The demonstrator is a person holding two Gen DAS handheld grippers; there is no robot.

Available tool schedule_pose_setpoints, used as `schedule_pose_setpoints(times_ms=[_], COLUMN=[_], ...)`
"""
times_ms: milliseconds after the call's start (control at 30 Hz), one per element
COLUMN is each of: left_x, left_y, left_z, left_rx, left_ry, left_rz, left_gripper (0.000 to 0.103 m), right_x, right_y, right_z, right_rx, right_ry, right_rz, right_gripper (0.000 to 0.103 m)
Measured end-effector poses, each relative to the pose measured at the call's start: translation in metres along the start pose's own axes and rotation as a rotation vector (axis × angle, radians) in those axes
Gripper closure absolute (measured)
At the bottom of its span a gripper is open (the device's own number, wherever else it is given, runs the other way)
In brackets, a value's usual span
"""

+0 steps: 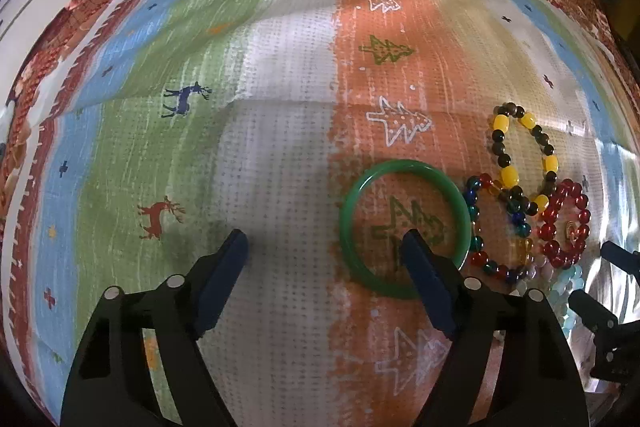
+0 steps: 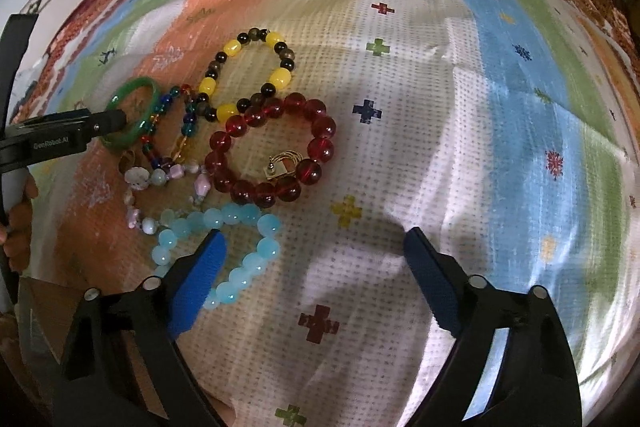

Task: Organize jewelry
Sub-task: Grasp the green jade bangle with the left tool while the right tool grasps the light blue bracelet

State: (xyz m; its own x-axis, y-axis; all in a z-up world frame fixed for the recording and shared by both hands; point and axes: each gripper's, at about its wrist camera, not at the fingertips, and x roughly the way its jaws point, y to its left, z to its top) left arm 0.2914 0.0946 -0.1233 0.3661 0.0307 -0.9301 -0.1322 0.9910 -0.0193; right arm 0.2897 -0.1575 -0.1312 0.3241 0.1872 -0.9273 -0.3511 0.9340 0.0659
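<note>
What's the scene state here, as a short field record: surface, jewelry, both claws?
surface: patterned striped cloth
jewelry: green bangle, multicolour bead bracelet, yellow-and-dark bead bracelet, red bead bracelet, pale blue bead bracelet, pink-and-white bead strand, clustered and partly overlapping
left claw: open, holds nothing; one finger inside the green bangle's ring
right claw: open, holds nothing; one finger over the pale blue bead bracelet
sorted: not yet
</note>
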Motion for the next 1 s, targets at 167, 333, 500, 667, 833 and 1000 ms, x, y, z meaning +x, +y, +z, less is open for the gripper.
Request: schedule_pose_setpoints(times_ms=[167, 333, 500, 667, 833, 1000], left_x=[0.000, -0.001, -0.001, -0.003, -0.008, -0.019], left_y=[0.000, -0.005, -0.006, -0.005, -0.004, -0.007], left_z=[0.000, -0.001, -0.002, -0.003, -0.002, -0.003], left_rx=[0.017, 0.050, 0.057, 0.053, 0.040, 0.039], left_ry=[0.002, -0.004, 0.001, 0.002, 0.007, -0.016], left_rz=[-0.002, 0.011, 0.022, 0.014, -0.008, -0.020], left_gripper=[0.056, 0.076, 0.095, 0.096, 0.096, 0.096], right_x=[0.002, 0.000, -0.003, -0.003, -0.007, -0.019], right_y=[0.004, 0.007, 0.009, 0.004, -0.002, 0.003], right_z=[0.001, -0.002, -0.005, -0.004, -0.003, -0.001], right_rx=[-0.023, -0.043, -0.052, -0.039, -0.019, -0.030], right_ry=[0.007, 0.000, -0.002, -0.002, -0.007, -0.042], right_rz=[-0.056, -0.067, -0.047, -0.025, 0.003, 0.011], right_gripper=[0.035, 0.052, 0.076, 0.091, 0.091, 0.091])
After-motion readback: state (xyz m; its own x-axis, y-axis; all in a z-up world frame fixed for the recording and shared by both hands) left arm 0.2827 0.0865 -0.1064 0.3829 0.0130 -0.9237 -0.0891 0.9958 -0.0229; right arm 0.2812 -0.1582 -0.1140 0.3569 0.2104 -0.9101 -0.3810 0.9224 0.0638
